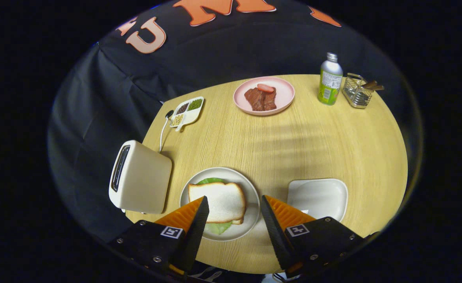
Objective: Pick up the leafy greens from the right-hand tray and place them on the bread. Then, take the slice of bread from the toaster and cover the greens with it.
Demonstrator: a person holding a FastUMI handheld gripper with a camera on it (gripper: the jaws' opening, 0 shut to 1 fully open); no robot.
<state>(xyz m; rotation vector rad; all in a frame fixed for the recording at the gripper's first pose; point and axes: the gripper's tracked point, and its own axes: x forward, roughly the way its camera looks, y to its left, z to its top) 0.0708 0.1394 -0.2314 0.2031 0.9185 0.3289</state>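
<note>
Pink meat plate (282, 103), bottle (330, 80), perhaps caddy (356, 93)

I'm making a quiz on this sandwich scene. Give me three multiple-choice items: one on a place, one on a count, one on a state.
1. Where does the toaster stand relative to the plate with the sandwich?
A. Right beside it
B. Across the table by the bottle
C. On the pink plate

2. How many slices of bread cover the greens?
A. None
B. One
C. Three

3. What state is the gripper in?
A. Shut on the bread
B. Shut on the toaster
C. Open

Answers:
1. A: the toaster sits next to that plate.
2. B: one slice lies on top, with greens showing at its edges.
3. C: the fingers stand apart, holding nothing.
</note>
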